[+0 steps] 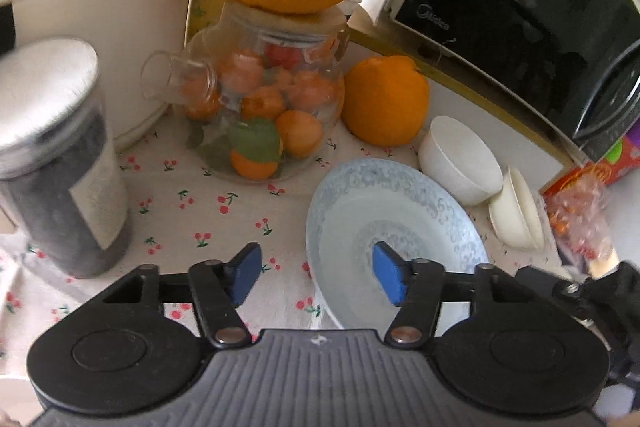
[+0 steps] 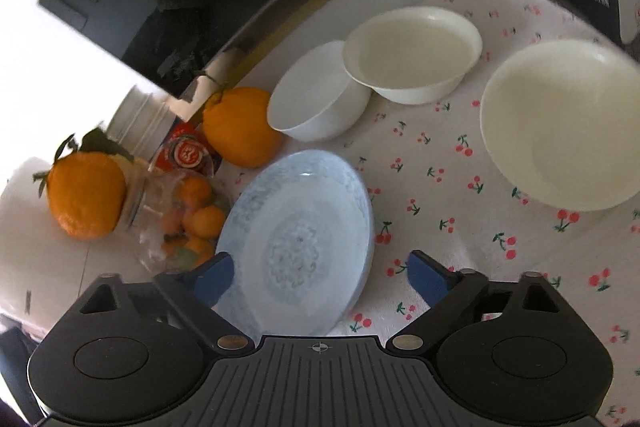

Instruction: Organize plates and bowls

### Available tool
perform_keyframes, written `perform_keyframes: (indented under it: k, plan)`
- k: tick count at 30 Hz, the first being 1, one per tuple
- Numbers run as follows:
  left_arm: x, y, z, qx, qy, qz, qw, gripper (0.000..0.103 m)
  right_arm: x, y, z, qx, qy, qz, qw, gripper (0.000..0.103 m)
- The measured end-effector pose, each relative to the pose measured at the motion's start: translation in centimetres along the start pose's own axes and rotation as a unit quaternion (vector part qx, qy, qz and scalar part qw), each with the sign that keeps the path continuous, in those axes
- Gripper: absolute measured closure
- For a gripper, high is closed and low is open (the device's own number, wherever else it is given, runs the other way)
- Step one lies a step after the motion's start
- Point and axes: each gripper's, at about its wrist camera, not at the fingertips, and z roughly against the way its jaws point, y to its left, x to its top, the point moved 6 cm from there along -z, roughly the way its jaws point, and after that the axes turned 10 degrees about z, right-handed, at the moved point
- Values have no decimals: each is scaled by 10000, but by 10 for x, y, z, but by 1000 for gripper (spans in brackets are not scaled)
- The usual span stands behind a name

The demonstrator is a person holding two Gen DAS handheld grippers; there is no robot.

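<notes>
On the cherry-print surface [image 2: 432, 163], the pale blue plate [image 2: 298, 239] lies between the spread blue pads of the empty right claw [image 2: 320, 277], while the left claw [image 1: 316, 277], also wide open and empty, hangs over the plate's left rim.

We see soft daylight, glare blowing out the right-wrist view's left edge, fisheye bending, and a motion-blurred canister [image 1: 56, 155].
</notes>
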Motion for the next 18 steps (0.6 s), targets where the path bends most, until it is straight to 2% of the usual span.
perform_keyframes:
  k: [2, 11, 18]
  plan:
    - [0, 4, -4, -108, -2, 187, 9998, 55, -2, -7, -6, 31, 19, -217, 9998, 26]
    - [-6, 12, -21, -386, 101, 407, 9984, 73, -11, -18, -29, -70, 46, -423, 9991, 68]
    - [-11, 18, -28, -450, 255, 507, 9974, 86, -16, -18, -34, -221, 13, -295, 9993, 79]
